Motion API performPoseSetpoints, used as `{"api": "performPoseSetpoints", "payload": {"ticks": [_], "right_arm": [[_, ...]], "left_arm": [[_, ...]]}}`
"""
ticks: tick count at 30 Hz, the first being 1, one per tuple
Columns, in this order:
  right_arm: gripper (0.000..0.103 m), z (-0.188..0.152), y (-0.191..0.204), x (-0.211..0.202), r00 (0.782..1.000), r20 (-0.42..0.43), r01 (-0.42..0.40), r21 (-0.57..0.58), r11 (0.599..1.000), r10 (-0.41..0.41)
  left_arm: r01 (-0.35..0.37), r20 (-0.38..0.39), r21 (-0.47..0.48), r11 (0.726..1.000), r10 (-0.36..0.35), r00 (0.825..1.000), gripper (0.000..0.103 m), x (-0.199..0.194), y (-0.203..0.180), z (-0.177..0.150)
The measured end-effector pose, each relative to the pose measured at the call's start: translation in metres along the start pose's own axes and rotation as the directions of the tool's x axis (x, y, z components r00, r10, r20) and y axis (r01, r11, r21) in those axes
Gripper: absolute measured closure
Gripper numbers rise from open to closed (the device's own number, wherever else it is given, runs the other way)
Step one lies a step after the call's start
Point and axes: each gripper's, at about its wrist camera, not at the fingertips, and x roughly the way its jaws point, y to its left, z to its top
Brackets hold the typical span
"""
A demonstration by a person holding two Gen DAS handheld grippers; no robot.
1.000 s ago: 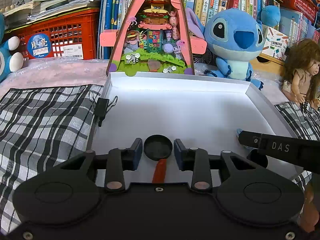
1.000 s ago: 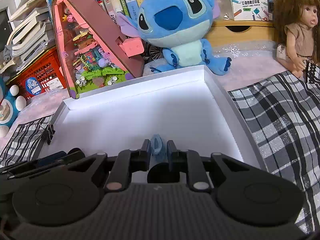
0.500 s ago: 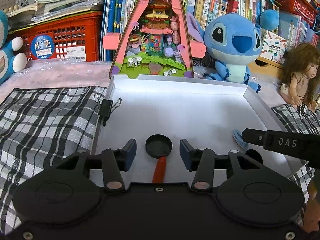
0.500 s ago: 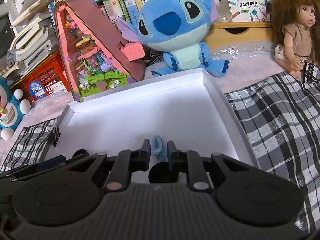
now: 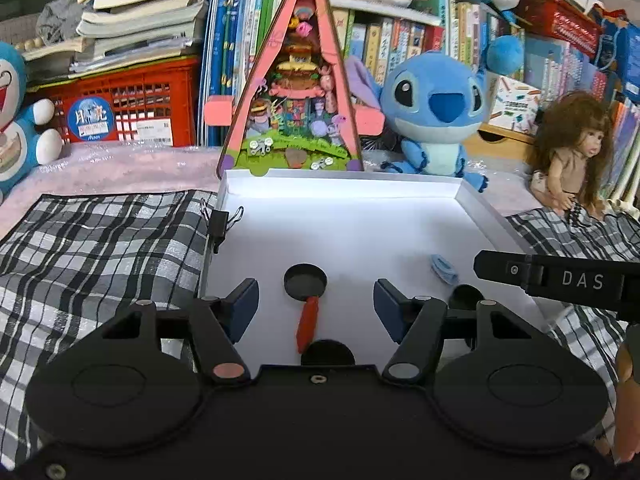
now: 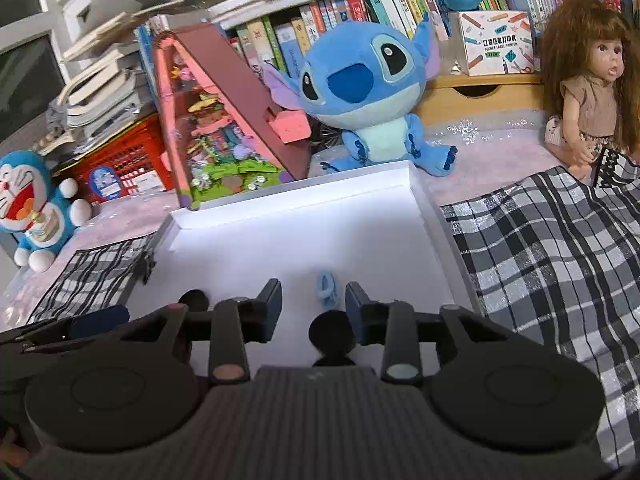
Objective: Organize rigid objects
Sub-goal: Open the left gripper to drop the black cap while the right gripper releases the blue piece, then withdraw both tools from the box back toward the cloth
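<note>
A white tray (image 5: pixel 340 178) (image 6: pixel 424 208) lies ahead of both grippers. On its floor rests a toy frying pan (image 5: pixel 305 280), black with a red handle. It lies between the fingers of my left gripper (image 5: pixel 316 302), whose jaws are opening, and the pads are clear of it. A small light-blue piece (image 6: pixel 328 290) (image 5: pixel 444 268) lies flat on the tray between the fingers of my right gripper (image 6: pixel 314 300). Those jaws are opening too and do not touch it. The right gripper's finger (image 5: pixel 560 280) reaches in from the right edge of the left wrist view.
A black binder clip (image 5: pixel 218 224) sits on the tray's left rim. Checked cloth (image 5: pixel 100 248) (image 6: pixel 560 240) lies on both sides. Behind the tray stand a pink triangular toy house (image 5: pixel 296 100), a blue plush (image 5: pixel 436 120), a doll (image 6: pixel 592 92), a red crate (image 5: pixel 120 104) and shelves of books.
Both grippers have spread their jaws and drawn back and upward. The right one let go of the blue piece, which now lies on the tray. The pan stays on the tray.
</note>
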Motion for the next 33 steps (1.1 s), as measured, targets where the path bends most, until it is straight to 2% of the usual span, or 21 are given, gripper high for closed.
{"api": "performPoseSetpoints", "payload": {"ticks": [10,16,26,33], "right_arm": [[0.034,-0.021,-0.002,-0.035,0.999,0.024,-0.04,-0.031,0.999,0.041],[0.028,-0.039,-0.001,-0.057,0.997,0.056,-0.056,-0.067,0.996,0.06],[0.018,-0.068,0.005,-0.09,0.99,0.12,-0.056,-0.168,0.984,0.077],[0.014,-0.085,0.006,-0.106,0.984,0.158,-0.043,-0.206,0.978,0.076]], "left_arm": [[0.037,0.041,0.036,0.999,-0.038,0.998,0.035,-0.042,-0.004,-0.022],[0.05,0.062,0.059,0.997,-0.054,0.997,0.033,-0.062,-0.006,-0.041],[0.08,0.07,0.096,0.992,-0.087,0.994,0.031,-0.09,-0.012,-0.074],[0.087,0.081,0.086,0.992,-0.094,0.992,0.027,-0.105,-0.007,-0.089]]}}
